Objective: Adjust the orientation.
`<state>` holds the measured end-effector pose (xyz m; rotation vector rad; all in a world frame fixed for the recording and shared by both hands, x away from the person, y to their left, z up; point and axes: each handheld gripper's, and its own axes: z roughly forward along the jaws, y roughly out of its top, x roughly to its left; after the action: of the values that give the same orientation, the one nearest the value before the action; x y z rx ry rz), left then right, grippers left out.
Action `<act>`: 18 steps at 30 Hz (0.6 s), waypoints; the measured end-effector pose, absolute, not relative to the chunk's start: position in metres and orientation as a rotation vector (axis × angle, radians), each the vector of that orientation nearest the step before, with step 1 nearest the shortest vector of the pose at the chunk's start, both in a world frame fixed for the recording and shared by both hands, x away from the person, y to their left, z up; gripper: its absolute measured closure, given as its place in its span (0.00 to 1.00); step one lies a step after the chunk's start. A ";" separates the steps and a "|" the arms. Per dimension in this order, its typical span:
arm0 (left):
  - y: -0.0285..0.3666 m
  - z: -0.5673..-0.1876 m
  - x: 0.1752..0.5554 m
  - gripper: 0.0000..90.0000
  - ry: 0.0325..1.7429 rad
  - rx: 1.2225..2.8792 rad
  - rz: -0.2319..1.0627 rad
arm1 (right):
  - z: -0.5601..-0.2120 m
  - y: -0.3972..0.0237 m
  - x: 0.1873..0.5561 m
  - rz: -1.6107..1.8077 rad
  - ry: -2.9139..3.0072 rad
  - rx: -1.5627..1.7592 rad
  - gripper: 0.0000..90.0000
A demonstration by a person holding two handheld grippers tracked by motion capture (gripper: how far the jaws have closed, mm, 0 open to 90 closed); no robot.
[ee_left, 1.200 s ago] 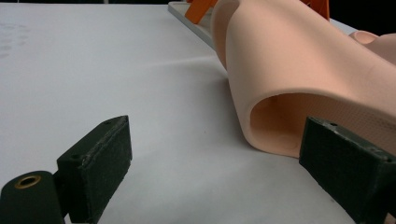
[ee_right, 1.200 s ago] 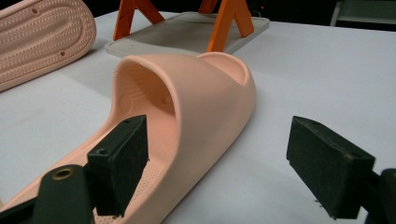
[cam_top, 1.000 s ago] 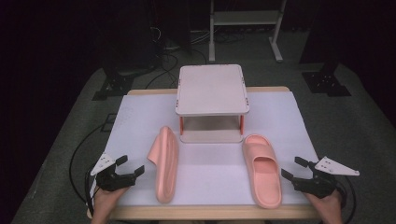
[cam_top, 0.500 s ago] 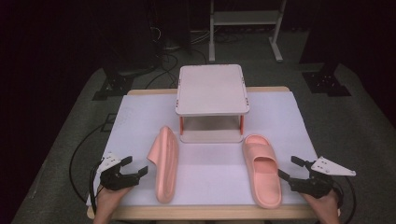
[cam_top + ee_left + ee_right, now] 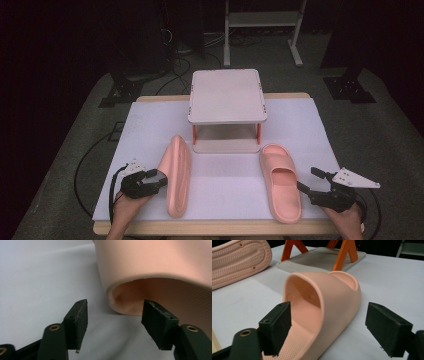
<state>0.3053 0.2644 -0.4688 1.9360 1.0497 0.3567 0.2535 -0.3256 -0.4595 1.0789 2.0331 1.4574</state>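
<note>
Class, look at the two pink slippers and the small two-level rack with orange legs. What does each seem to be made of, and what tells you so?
Pink slippers, one upright and one on its side: probably moulded foam or soft rubber; matte, thick one-piece walls, dimpled footbed. Two-level rack with orange legs: likely hard plastic; smooth pale shelves with rounded corners, glossy orange supports. Touch would confirm.

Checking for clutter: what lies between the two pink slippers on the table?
Nothing: in the high view, only bare white table cover separates the slipper on its side from the upright slipper.
</note>
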 end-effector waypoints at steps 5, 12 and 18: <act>0.266 -0.469 0.309 0.49 1.073 1.933 0.343 | -0.459 -0.324 0.253 1.457 2.030 1.075 0.23; 0.260 -0.466 0.316 0.52 1.060 1.926 0.353 | -0.461 -0.323 0.254 1.453 2.042 1.077 0.23; 0.253 -0.463 0.320 0.62 1.051 1.919 0.353 | -0.462 -0.323 0.254 1.456 2.046 1.086 0.23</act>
<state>0.3202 0.2528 -0.4632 1.9191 1.0508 0.3529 0.2540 -0.3230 -0.4615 1.0859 2.0463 1.4557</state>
